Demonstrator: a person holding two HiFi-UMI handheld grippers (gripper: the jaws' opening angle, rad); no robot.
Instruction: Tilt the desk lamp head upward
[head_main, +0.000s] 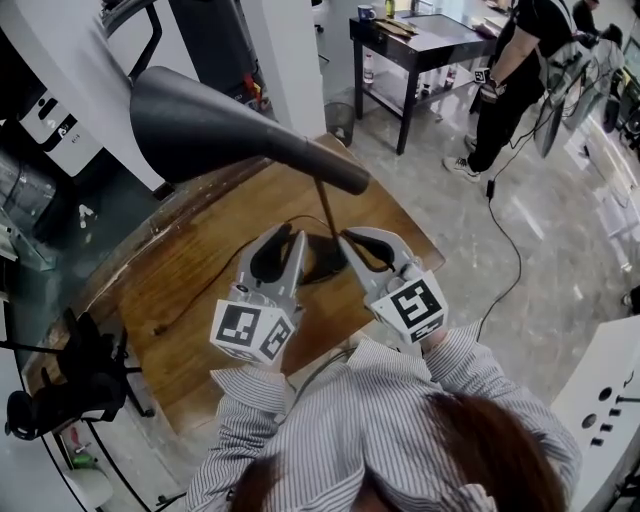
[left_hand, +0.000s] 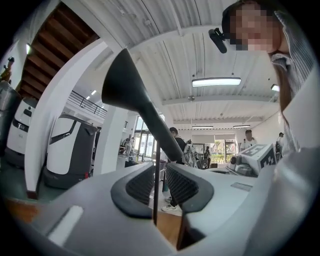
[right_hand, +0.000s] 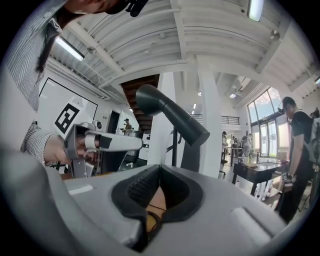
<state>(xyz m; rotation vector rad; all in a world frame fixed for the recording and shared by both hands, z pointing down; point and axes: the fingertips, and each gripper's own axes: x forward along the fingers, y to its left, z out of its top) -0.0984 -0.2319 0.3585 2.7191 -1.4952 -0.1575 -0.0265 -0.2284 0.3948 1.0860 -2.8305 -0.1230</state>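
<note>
The desk lamp has a dark cone head on a thin stem, and its base rests on the wooden table. My left gripper is a little left of the stem, low near the base. In the left gripper view its jaws stand apart; the stem shows through the gap, untouched, with the head above. My right gripper is just right of the stem. Its jaws meet at the tips on nothing, below the head.
The lamp cord runs left across the table. A black tripod rig stands at the table's left edge. Behind are a bin, a dark table, a standing person and a floor cable.
</note>
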